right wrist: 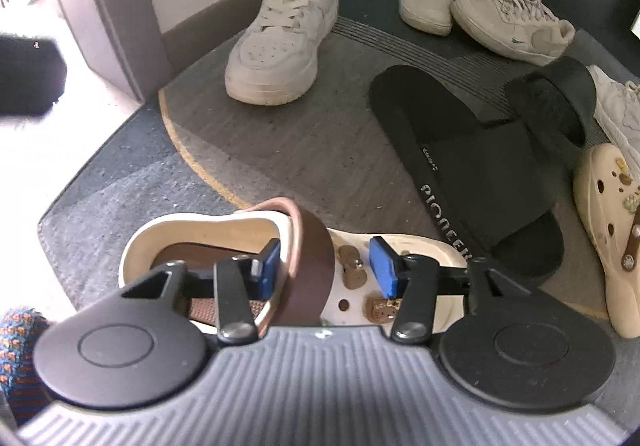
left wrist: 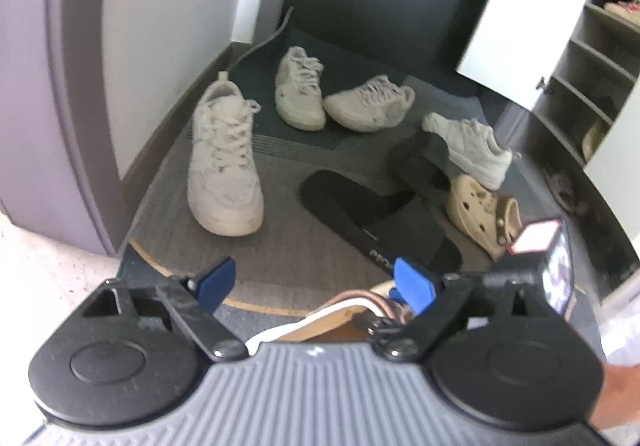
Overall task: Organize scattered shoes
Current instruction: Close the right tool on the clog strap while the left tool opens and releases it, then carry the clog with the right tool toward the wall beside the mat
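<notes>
cream clog [right wrist: 256, 246] on the mat [right wrist: 120, 182]: right gripper [right wrist: 326, 266] fingers half-parted astride its brown strap [right wrist: 308, 266], contact unclear; left gripper [left wrist: 316, 284] fingers wide, empty, above it.

Second cream clog [right wrist: 612, 242] cut off at right edge

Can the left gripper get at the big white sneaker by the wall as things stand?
Probably yes. The left gripper is open and empty, and the mat between it and the white sneaker is bare. The black slide lies off to the side.
</notes>
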Motion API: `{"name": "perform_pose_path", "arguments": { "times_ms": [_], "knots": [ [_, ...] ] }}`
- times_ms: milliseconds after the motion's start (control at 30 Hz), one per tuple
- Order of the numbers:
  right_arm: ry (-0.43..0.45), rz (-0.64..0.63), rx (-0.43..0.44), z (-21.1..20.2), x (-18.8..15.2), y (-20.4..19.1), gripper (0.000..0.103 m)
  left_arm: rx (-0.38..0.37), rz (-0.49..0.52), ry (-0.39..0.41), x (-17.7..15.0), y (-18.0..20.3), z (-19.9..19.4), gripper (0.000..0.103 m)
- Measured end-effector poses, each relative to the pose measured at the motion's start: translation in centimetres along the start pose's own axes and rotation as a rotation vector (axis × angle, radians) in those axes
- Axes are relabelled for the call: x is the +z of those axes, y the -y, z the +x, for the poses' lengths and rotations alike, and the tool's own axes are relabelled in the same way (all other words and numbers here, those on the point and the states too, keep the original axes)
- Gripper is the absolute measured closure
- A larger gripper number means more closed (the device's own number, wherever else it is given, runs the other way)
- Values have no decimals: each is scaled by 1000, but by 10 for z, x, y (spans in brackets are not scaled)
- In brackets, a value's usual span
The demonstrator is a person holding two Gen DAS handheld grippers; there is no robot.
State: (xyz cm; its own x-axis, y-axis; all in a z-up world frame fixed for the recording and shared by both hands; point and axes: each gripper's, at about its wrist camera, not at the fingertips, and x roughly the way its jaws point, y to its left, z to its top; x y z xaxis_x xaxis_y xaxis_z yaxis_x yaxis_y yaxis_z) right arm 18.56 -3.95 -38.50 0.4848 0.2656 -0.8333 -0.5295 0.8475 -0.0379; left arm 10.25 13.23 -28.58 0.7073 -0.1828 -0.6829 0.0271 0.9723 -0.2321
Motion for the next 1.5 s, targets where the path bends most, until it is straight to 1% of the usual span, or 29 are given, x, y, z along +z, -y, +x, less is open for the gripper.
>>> {"name": "perform_pose_path", "arguments": {
  "times_ms": [133,200,267,300,333,400,433,467,533,567,633,767,867,933,967,1000,1067,1133,1267,1333,1400,1467,1500],
  "knots": [
    [10,-56,33,-3,-3,0,61,5,-18,14,2,-7,-1,15],
    [21,-135,43,-10,-6,-2,64,7,-28,14,4,-9,0,15],
    [44,-210,34,-18,-9,-6,65,4,-40,20,6,-11,0,15],
    [58,-258,31,-22,-10,-9,68,5,-39,25,7,-11,-1,15],
    [73,-307,27,-27,-12,-11,80,5,-37,31,7,-11,-2,15],
    [90,-388,30,-32,-13,-12,84,8,-31,41,8,-11,-4,15],
    [91,-419,37,-33,-14,-12,84,10,-28,42,8,-10,-4,15],
    [82,-435,63,-32,-14,-9,85,13,-25,43,8,-10,-4,15],
    [107,-494,68,-34,-16,-10,85,17,-20,45,8,-8,-5,15],
    [148,-581,64,-38,-18,-16,85,18,-18,43,8,-8,-5,15],
    [208,-715,50,-44,-23,-25,85,21,-9,43,9,-6,-4,15],
    [259,-904,44,-46,-32,-33,85,20,8,45,9,-1,-3,15],
    [304,-1018,37,-49,-42,-34,85,20,18,46,9,2,-3,15],
    [328,-1043,33,-51,-45,-34,85,19,24,46,9,5,-2,15],
    [354,-1072,24,-52,-49,-36,85,18,25,45,8,6,-2,15],
    [362,-1088,20,-52,-53,-36,85,17,26,44,8,6,-1,15],
    [341,-1054,30,-50,-55,-35,85,17,24,41,8,7,0,15],
    [296,-969,34,-45,-56,-31,84,14,22,41,8,7,0,15],
    [283,-932,14,-43,-69,-31,83,7,26,41,6,7,-1,15],
    [295,-923,-5,-43,-74,-33,79,12,36,39,5,9,0,15],
    [297,-870,-57,-40,-75,-34,67,14,43,37,4,11,0,15],
    [245,-763,-77,-34,-71,-30,65,7,42,24,4,10,2,15],
    [231,-737,-77,-32,-71,-28,65,7,40,18,4,11,3,15]
  ]
}}
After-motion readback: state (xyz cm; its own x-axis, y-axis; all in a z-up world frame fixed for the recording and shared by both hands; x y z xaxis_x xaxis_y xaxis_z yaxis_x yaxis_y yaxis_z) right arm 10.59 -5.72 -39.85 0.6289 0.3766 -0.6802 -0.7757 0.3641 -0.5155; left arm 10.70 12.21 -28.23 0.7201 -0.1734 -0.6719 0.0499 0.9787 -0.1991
